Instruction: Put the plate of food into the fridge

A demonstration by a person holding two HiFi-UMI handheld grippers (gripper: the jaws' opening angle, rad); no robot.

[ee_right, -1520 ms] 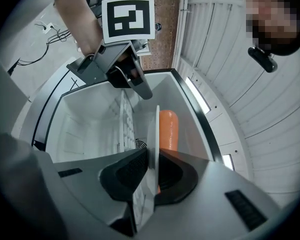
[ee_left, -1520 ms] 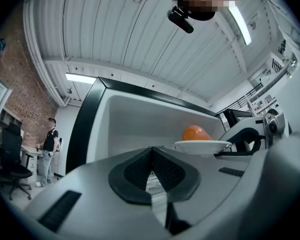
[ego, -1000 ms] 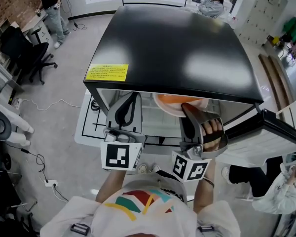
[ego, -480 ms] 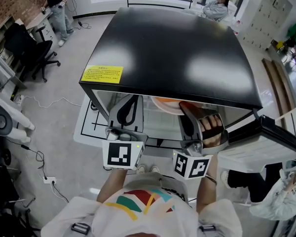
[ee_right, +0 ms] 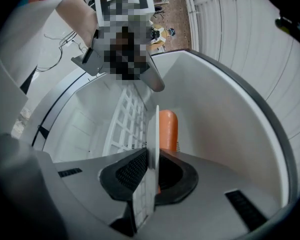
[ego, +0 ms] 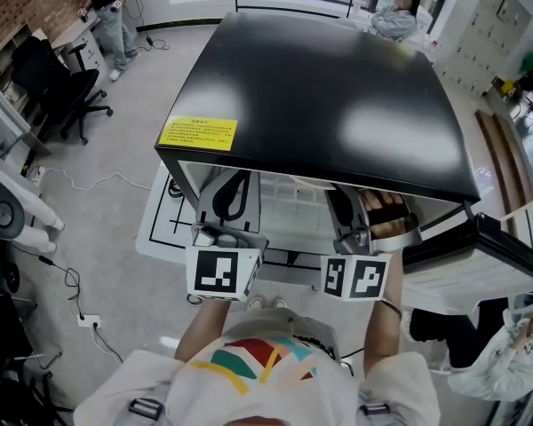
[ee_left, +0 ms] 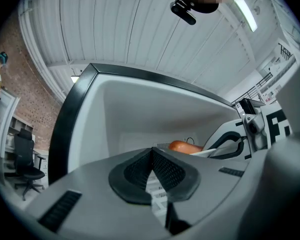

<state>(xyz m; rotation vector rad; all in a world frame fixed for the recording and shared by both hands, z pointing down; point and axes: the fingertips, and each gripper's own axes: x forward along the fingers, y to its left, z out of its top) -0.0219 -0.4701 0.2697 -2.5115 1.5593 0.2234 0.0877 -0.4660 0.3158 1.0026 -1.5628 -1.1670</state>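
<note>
Right gripper [ee_right: 152, 156] has its jaws clamped on the rim of the plate [ee_right: 155, 124]. From its own camera I see the plate edge-on between the pads, with the orange food [ee_right: 168, 129] on it. The plate's inside the fridge [ego: 320, 105], tucked under the black top and over the white wire shelf [ee_right: 121, 124]. I honestly can't tell whether it's resting on that shelf or not. Left gripper [ee_left: 152, 154] has its jaws closed on each other with nothing in them, and it sits at the left of the fridge opening, apart from the plate. The fridge door [ego: 480, 256] stands open off the fridge's right side.
</note>
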